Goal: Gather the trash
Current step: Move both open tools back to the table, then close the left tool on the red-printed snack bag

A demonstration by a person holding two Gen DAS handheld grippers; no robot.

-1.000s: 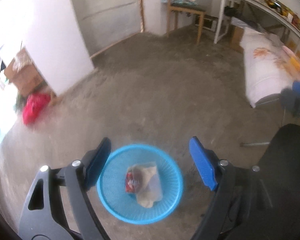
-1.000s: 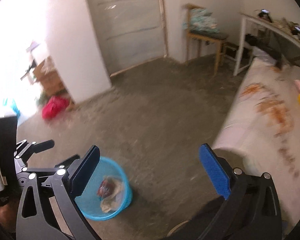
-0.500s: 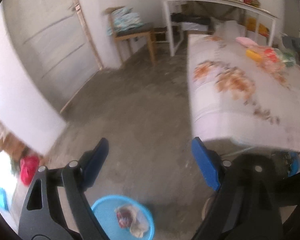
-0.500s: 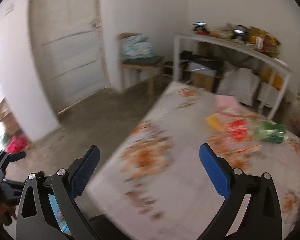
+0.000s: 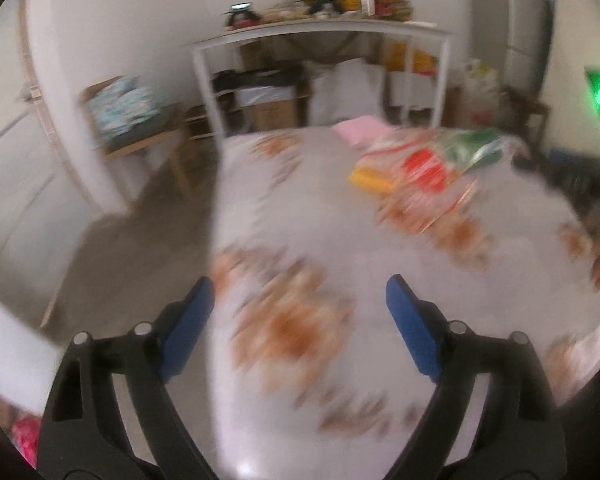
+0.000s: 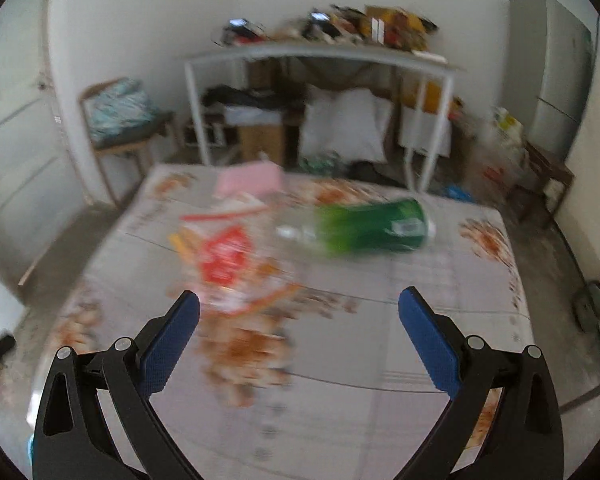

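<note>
Both your grippers are over the bed, and both views are smeared with motion blur. Your left gripper (image 5: 300,304) has its blue pads spread wide with nothing between them, above the near part of the floral bedsheet (image 5: 340,248). Your right gripper (image 6: 299,312) is likewise spread wide and empty.

The trash lies on the sheet ahead of your right gripper. A green-labelled clear plastic bottle (image 6: 376,230) lies on its side across the middle of the bed. Just left of it sits a clear plastic wrapper with red print (image 6: 224,260), close to your right gripper's left pad (image 6: 168,344). A yellow-orange item (image 6: 186,240) shows at the wrapper's far left edge, too blurred to name. A pink folded cloth (image 6: 250,178) rests near the head of the bed.

In the left wrist view the same cluster sits far right on the sheet, well apart from your left gripper.

Beyond the bed stand a cluttered white metal table (image 6: 316,54), a wooden chair (image 6: 124,128) with folded cloth on it, and a grey refrigerator (image 6: 556,68) at right.
</note>
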